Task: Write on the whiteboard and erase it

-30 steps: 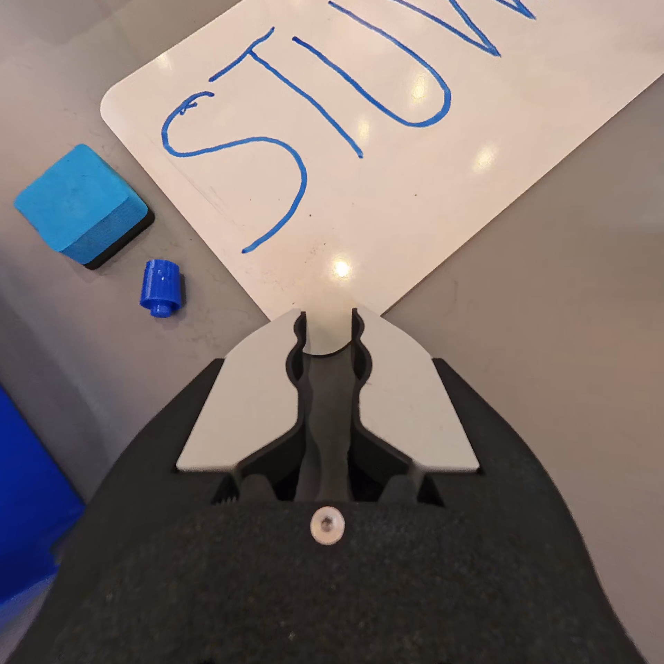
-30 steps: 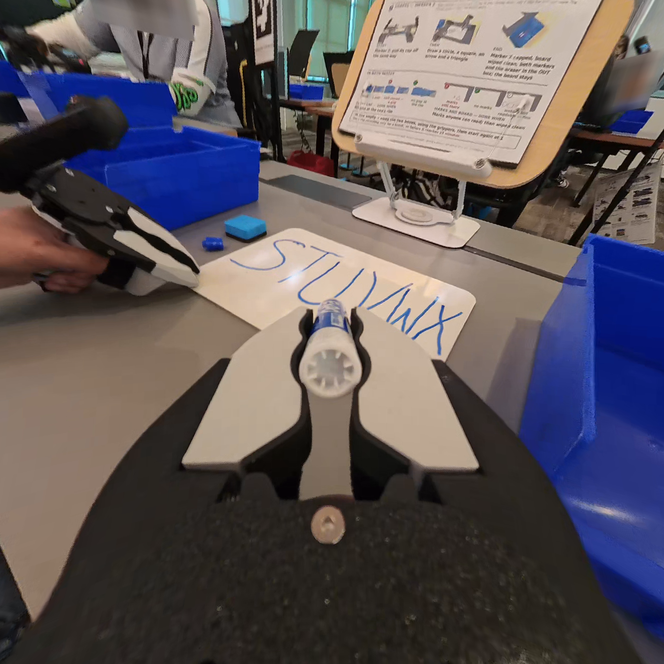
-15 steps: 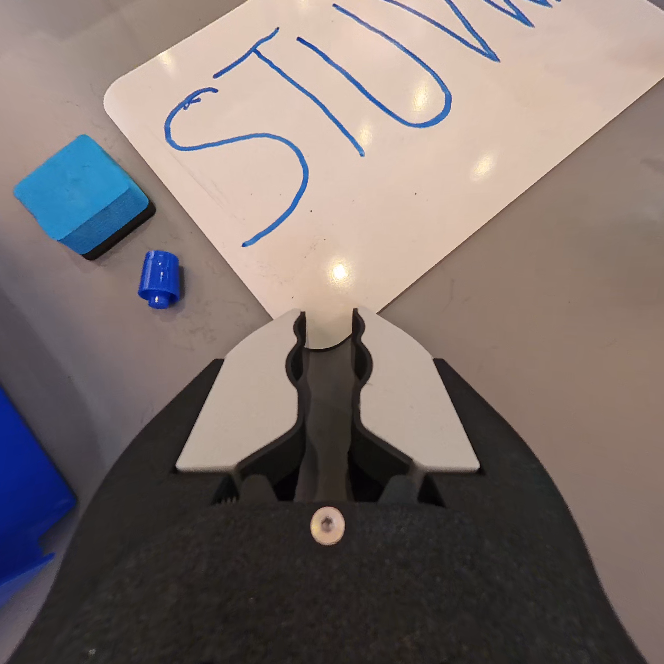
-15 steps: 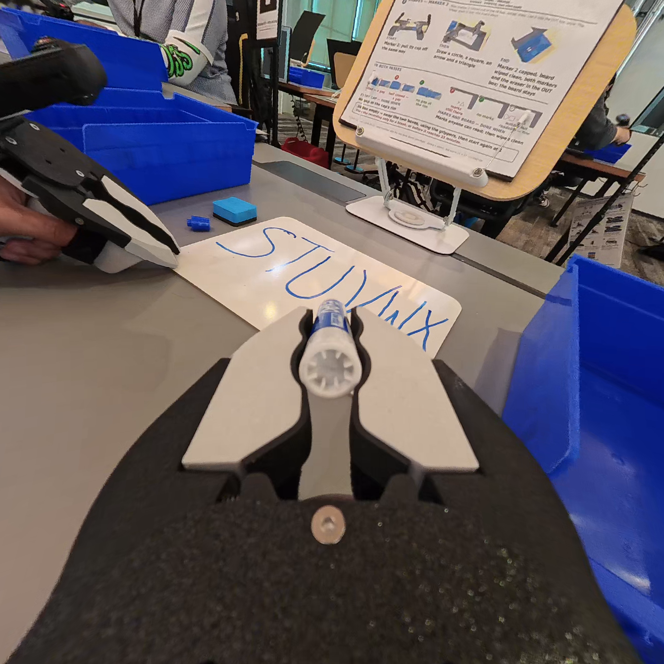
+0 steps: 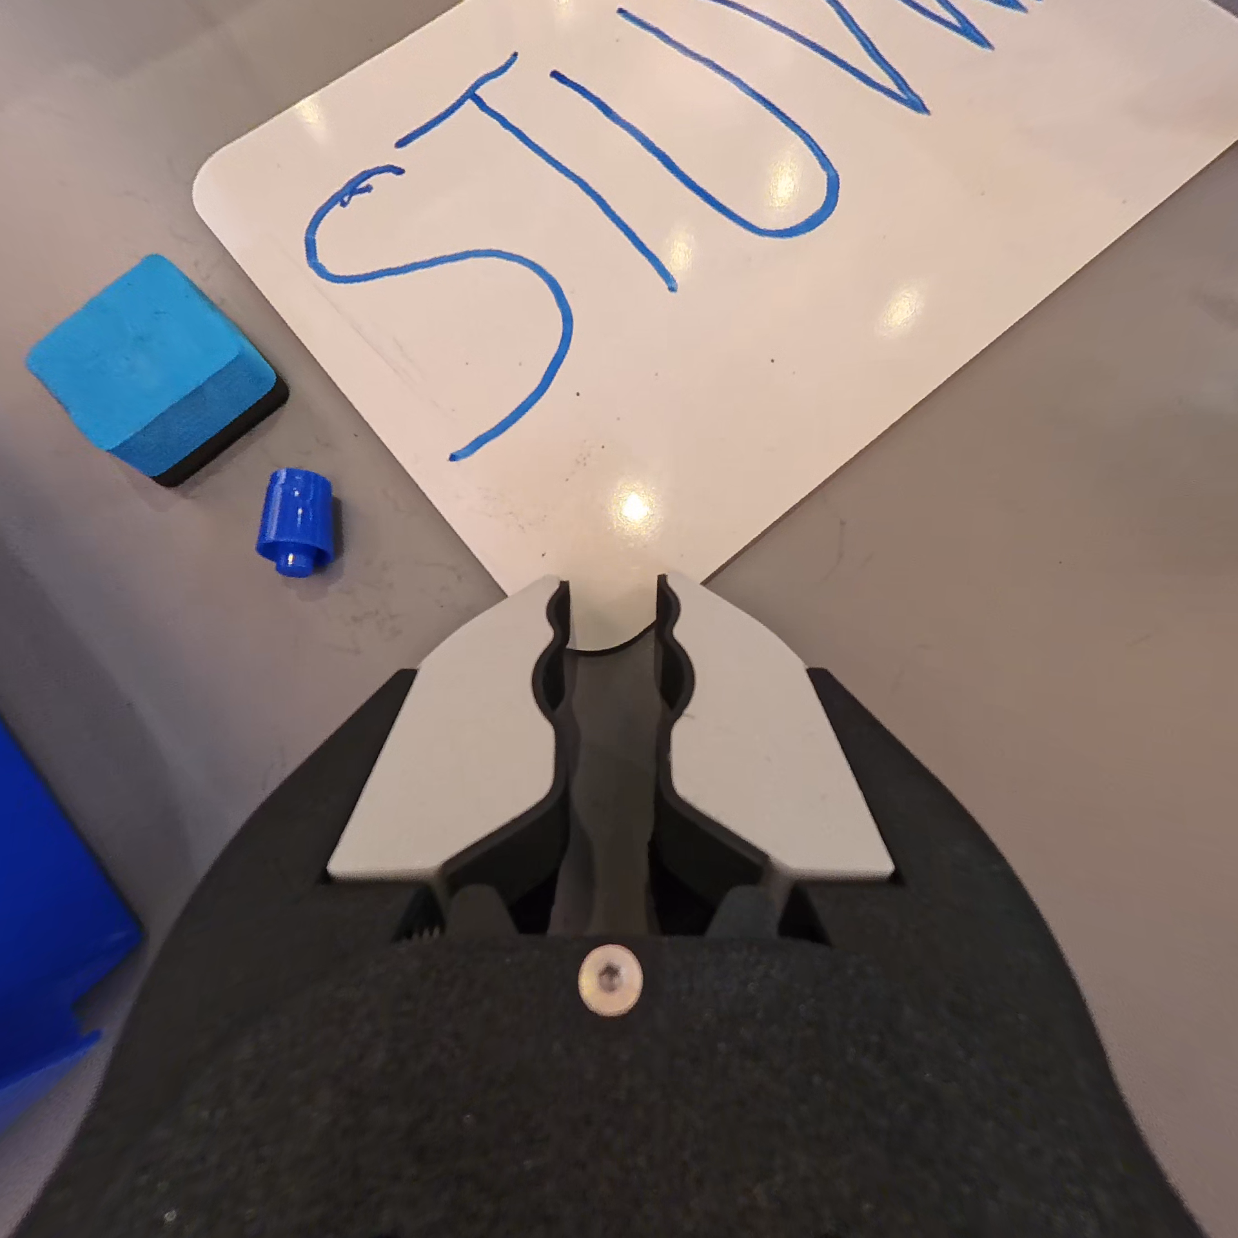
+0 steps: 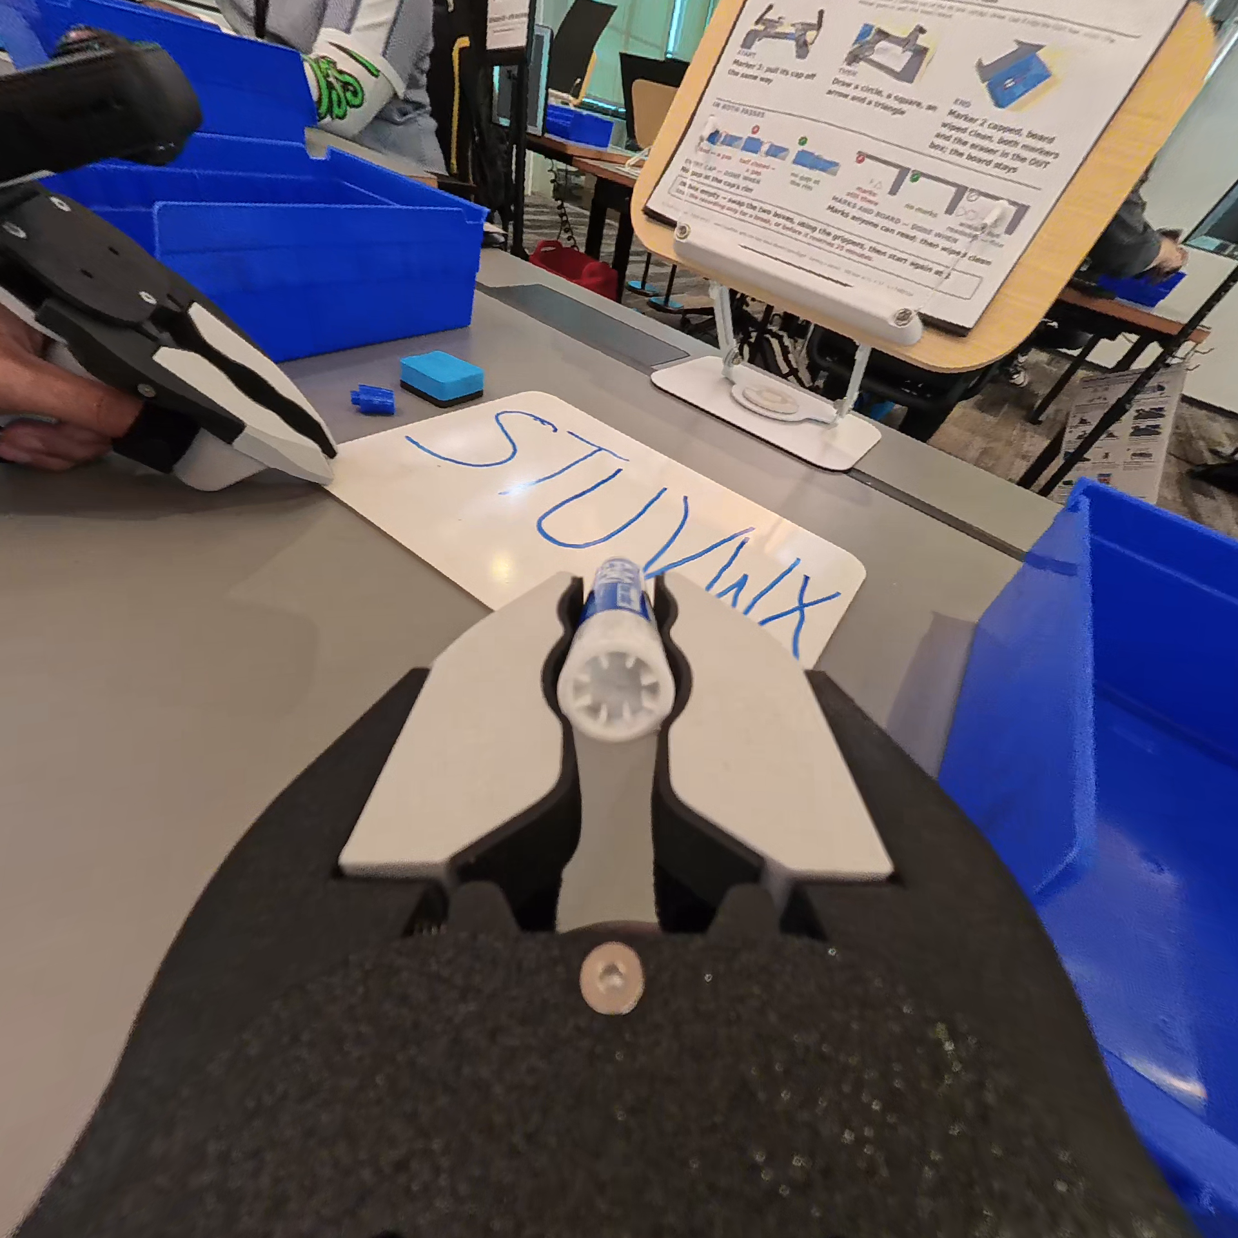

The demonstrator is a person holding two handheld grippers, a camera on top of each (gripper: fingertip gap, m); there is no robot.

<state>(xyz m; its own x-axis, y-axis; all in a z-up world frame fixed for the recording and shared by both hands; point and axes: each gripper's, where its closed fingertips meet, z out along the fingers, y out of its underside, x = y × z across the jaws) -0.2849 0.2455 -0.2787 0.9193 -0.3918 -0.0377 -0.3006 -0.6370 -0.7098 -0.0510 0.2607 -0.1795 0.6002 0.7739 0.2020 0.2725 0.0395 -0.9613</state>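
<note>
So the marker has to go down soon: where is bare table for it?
Bare grey table lies near of the whiteboard, between left gripper and right gripper. Crowded: eraser and cap by the far bin.

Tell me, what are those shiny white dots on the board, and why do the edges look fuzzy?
Left wrist view: the dots on the whiteboard are glare from lights overhead, and the picture is sharp. Right wrist view: glare again beside the blue writing, the blue bin and picture edges look smeared, and straight lines bend from the wide lens.
</note>
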